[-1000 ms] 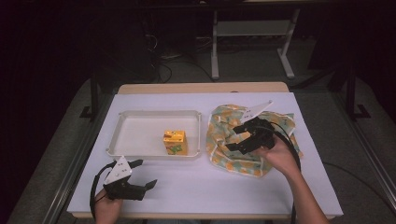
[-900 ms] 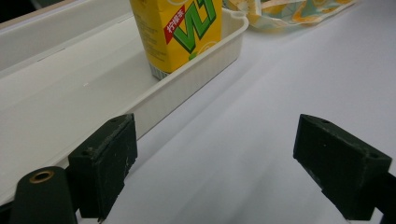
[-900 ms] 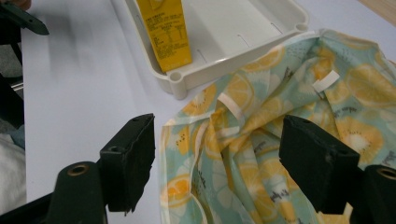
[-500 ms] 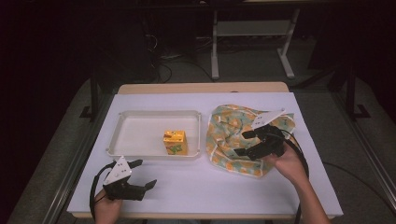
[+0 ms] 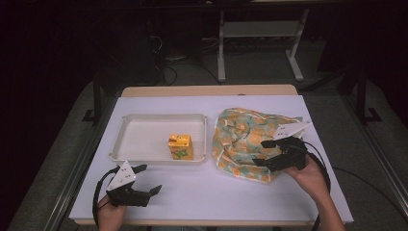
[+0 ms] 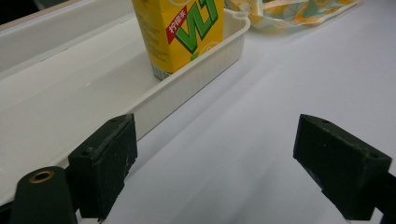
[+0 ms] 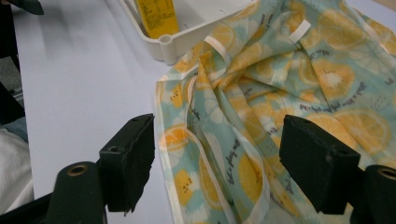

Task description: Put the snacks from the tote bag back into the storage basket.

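Note:
A crumpled cloth bag (image 5: 240,134) printed with orange slices lies on the right half of the white table. My right gripper (image 5: 260,153) hovers open over the bag's near right part, with the fabric (image 7: 280,93) spread between and beyond its jaws and nothing gripped. A yellow drink carton (image 5: 180,147) stands upright in the near right corner of a white tray (image 5: 144,137). My left gripper (image 5: 150,178) rests open on the table in front of the tray. It faces the carton (image 6: 180,32) and the tray's rim (image 6: 187,84).
The tray's corner (image 7: 187,28) lies close to the bag's left edge. The white table top (image 5: 216,197) has free room in front of the tray and the bag. Beyond the table's far edge stand a dark floor and a metal stand (image 5: 260,38).
My right gripper has slid to the right and toward the near edge over the bag, still open. The left gripper, carton and tray have stayed put.

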Demonstrator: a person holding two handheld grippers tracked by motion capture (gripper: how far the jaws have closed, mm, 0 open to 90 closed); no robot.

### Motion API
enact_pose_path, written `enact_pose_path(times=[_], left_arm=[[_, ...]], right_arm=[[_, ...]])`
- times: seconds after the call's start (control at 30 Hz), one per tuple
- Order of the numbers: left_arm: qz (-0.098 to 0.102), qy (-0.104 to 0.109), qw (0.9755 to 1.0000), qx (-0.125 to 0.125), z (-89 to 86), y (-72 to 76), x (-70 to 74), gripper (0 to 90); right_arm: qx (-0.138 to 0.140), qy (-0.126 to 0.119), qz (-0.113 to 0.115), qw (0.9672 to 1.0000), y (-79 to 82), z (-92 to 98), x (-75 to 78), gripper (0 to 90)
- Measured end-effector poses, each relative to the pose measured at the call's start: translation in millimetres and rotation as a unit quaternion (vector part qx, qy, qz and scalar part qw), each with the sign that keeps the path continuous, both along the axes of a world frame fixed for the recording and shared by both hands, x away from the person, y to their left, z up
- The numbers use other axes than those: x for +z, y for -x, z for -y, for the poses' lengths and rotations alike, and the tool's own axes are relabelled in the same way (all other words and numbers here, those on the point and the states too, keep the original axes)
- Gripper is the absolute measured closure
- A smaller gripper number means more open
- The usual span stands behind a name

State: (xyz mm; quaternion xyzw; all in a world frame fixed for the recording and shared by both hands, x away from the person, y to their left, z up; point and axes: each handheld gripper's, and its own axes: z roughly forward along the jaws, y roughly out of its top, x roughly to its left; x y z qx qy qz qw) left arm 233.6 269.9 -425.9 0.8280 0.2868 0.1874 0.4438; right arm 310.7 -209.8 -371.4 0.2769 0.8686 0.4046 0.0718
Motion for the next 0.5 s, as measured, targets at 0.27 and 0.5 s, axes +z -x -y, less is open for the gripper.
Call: enact_pose_path(times=[0.27, 0.5], left_arm=[[0.0, -0.001, 1.0, -0.001, 0.3, -0.2, -0.1, 13.3], [0.001, -0.002, 1.0, -0.004, 0.5, -0.3, 0.0, 13.3]], right_arm=[[-0.011, -0.007, -0.002, 0.9999, 8.9, 9.8, -8.3, 26.2], [-0.015, -0.007, 0.002, 0.9999, 19.9, 14.5, -15.0, 27.6]])
